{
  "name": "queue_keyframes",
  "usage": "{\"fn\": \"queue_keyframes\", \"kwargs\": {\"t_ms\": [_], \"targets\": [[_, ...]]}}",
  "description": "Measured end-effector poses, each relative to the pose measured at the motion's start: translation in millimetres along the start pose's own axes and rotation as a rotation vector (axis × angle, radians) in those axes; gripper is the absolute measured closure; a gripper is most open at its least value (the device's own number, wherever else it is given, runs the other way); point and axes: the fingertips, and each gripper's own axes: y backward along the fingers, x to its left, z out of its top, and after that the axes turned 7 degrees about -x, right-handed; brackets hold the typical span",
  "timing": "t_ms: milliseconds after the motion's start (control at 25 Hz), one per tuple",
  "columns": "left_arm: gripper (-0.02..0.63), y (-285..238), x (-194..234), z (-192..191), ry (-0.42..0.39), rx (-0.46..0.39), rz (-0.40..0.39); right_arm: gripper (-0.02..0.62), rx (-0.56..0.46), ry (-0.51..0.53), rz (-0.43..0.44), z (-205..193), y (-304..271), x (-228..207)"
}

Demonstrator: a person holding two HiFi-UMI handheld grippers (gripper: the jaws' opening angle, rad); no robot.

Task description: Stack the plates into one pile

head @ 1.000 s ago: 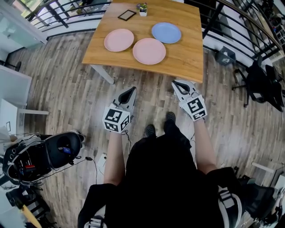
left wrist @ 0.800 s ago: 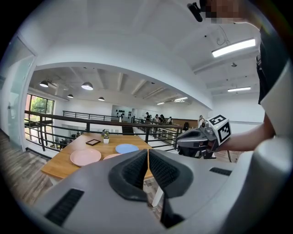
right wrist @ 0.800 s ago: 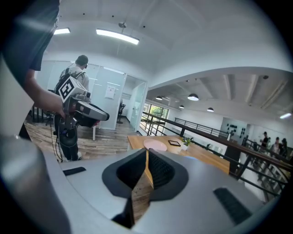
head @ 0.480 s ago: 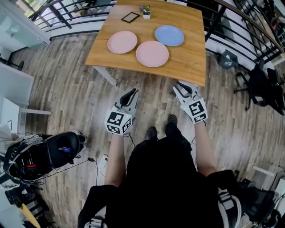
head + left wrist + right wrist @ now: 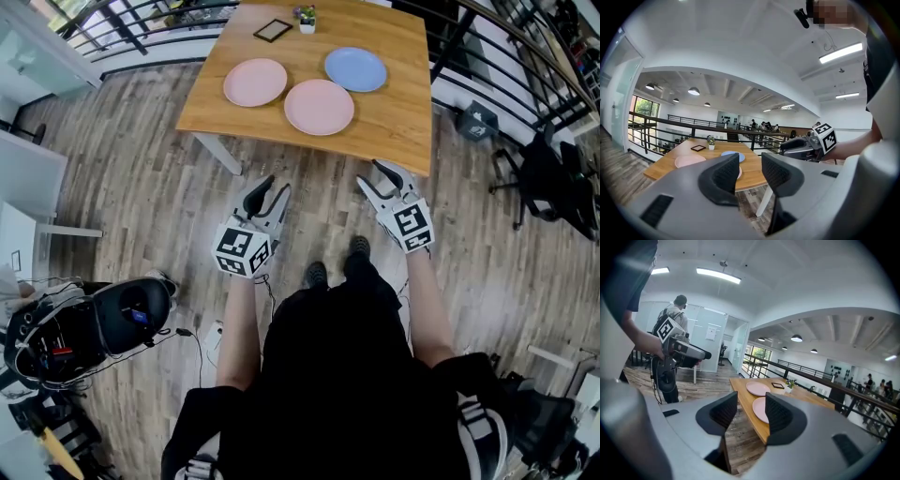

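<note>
Pressed together a second ago, the jaws of the left gripper (image 5: 270,190) and right gripper (image 5: 372,175) have just been opening and now stand spread, empty. One round pink plate (image 5: 255,82), a second pink plate (image 5: 319,106) and a round blue plate (image 5: 355,68) lie unstacked (each flat on the wood) on the light wooden table (image 5: 398,117), with a black picture frame (image 5: 273,30) and a small potted plant (image 5: 305,17) beyond.

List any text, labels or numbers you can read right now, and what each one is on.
No readable words or numbers anywhere.
Left marker cube and right marker cube: black-and-white square patterns only, no letters or digits.
White wall sheet: print too blurred to read.
Small black frame: too small to tell.
</note>
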Motion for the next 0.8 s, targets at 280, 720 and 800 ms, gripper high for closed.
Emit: {"fn": "queue_keyframes", "kwargs": {"t_ms": [280,720,800], "targets": [[0.414,0.9,-5.3,-8.6,-0.005,0.027,-0.021,0.387,0.0,-0.019,-0.001,-5.6,4.4,2.0],[0.411,-15.5,7.7,-11.1,-0.004,0.043,-0.02,0.403,-0.012,-0.043,-0.003,-8.7,-16.3,-17.6],[0.411,-19.0,7.9,-11.5,-0.006,0.049,-0.017,0.403,-0.004,-0.048,0.001,-13.9,-16.9,-20.8]]}}
